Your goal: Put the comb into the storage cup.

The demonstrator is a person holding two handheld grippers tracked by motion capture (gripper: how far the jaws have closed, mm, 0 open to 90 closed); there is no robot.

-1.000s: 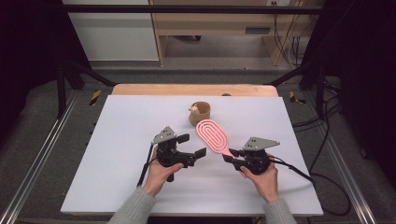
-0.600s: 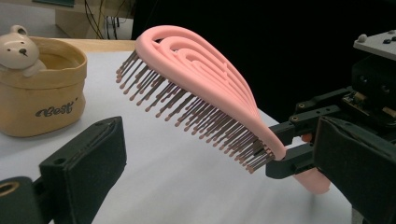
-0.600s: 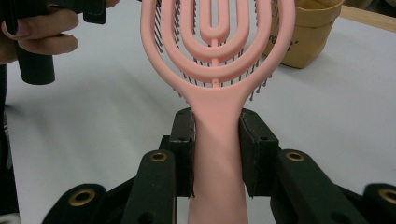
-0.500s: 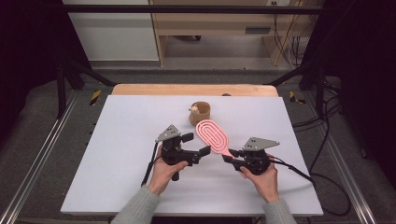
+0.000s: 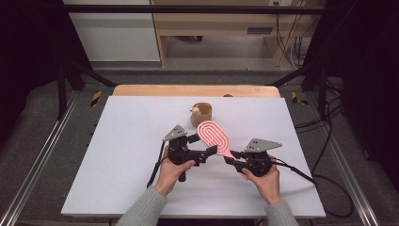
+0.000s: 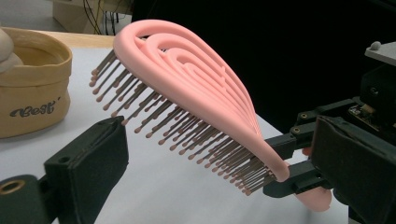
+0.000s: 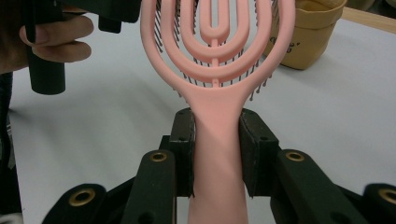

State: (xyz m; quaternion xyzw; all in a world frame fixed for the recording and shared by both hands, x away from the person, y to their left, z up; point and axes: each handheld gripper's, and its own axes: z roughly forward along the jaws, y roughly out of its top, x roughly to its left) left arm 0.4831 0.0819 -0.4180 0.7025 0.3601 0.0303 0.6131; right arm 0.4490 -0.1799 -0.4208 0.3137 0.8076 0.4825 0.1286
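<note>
Hairbrush [image 5: 215, 136] sticks up and away from the right claw [image 5: 234, 157], which pinches its handle so the bristles hang free. The left claw [image 5: 212, 151], spread wide, waits just under the bristles, maybe to grab it. A small tan bag [image 5: 201, 114] sits beyond on the table [image 5: 117, 141].

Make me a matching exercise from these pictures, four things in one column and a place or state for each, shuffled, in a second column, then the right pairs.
Things:
1. pink hairbrush
2. right gripper
3. left gripper
4. tan fabric basket

States or places:
A. stands on the table beyond the brush
B. jaws apart, either side of the bristles
C. held up off the table, bristles down
D. clamped on the brush handle

Pairs: 1-C, 2-D, 3-B, 4-A
</note>
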